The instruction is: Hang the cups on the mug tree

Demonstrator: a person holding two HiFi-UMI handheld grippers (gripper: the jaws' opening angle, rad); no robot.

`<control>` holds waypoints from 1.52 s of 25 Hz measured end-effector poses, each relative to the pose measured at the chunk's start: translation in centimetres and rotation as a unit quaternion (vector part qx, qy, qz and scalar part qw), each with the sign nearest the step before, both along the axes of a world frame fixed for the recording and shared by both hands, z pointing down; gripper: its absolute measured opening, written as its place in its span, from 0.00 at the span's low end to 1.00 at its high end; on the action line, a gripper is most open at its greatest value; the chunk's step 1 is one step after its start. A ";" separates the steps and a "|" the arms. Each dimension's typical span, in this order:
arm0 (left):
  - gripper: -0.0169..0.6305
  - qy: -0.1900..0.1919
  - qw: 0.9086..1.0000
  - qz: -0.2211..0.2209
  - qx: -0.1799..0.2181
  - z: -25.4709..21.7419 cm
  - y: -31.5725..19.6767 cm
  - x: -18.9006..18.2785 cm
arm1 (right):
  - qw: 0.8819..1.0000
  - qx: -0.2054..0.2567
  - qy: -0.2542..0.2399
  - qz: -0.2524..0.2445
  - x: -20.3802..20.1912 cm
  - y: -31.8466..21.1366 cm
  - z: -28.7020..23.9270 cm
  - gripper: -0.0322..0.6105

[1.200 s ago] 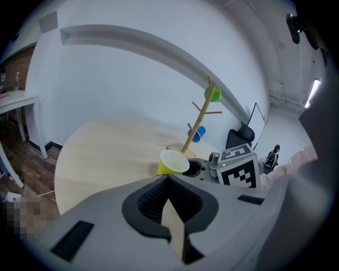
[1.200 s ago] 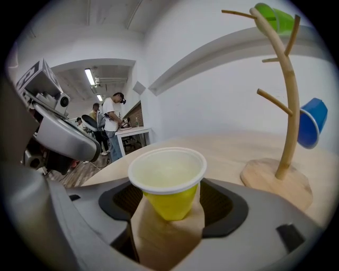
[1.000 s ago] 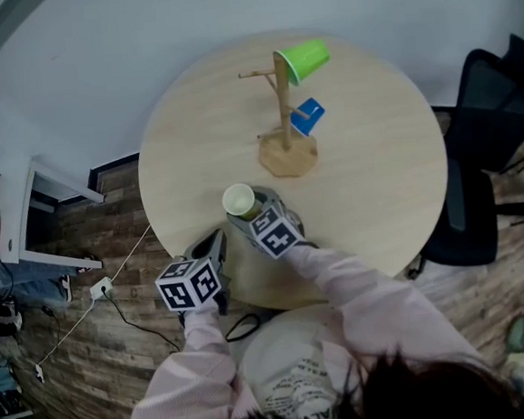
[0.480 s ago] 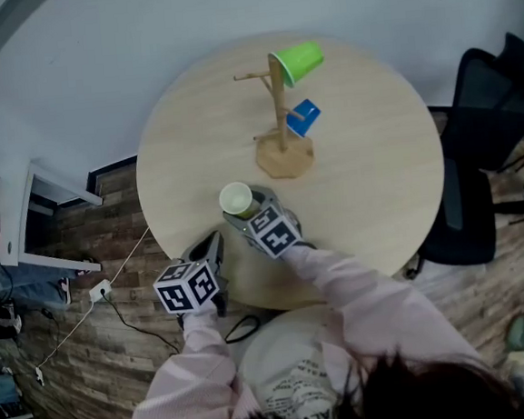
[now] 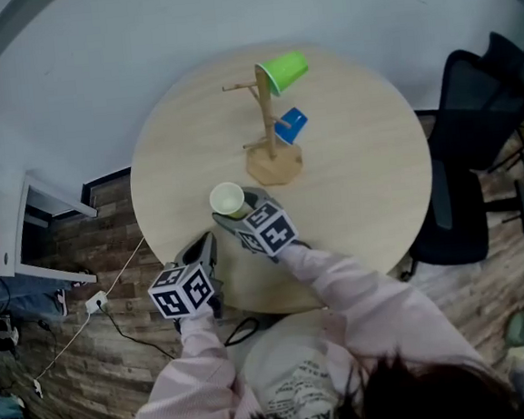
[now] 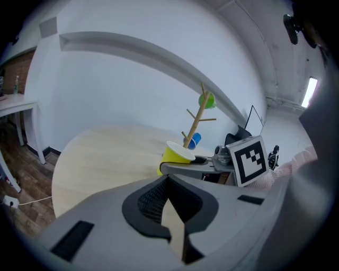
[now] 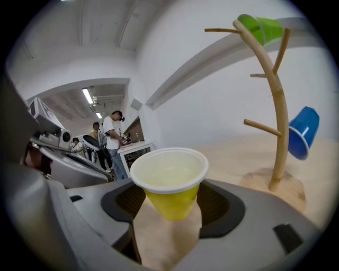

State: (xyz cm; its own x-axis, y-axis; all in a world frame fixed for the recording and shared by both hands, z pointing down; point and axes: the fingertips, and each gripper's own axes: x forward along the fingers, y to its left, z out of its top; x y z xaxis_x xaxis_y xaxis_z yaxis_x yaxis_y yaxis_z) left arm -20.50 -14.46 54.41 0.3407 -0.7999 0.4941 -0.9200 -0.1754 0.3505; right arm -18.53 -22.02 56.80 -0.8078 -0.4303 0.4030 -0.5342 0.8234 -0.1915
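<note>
- Left gripper (image 5: pixel 207 245), at the near edge of the table (image 5: pixel 362 204): its jaws appear pressed together with nothing between them. Its cube carries black-and-white square markers.
- Right gripper (image 7: pixel 169 197) pinches the yellow cup (image 7: pixel 169 182) upright, mouth up, over the table and short of the mug tree.
- Mug tree (image 5: pixel 264 113) stands mid-table. A green cup (image 5: pixel 282 70) hangs on its top peg, and a blue cup (image 5: pixel 289 126) hangs lower on the right.
- Shirt print (image 5: pixel 291 384) is too blurred to read.

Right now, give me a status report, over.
Right gripper shut on yellow cup, upright. Left gripper shut, empty. Green cup, blue cup hung on mug tree; nothing blocking.
</note>
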 end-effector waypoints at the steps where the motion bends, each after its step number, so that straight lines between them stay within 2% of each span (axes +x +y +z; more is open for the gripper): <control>1: 0.03 0.000 1.000 0.001 0.004 -0.3 -0.1 0.0 | 1.000 -0.003 -0.006 0.000 0.0 0.0 -0.4 0.50; 24: 0.03 0.007 0.997 0.067 0.034 -3.1 -2.9 0.2 | 0.991 -0.057 -0.085 0.083 0.5 -2.8 -4.9 0.50; 38: 0.03 0.009 0.995 0.097 0.039 -3.5 -3.9 0.0 | 0.975 -0.116 -0.140 0.130 0.8 -4.4 -4.7 0.50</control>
State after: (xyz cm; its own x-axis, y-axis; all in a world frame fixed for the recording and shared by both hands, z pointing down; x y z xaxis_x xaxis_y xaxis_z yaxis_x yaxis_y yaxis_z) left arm -20.49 -18.32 50.88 0.5001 -0.7540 0.4259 -0.8601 -0.3754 0.3453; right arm -17.72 -26.44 52.06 -0.7758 -0.5582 0.2942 -0.6193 0.5843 -0.5244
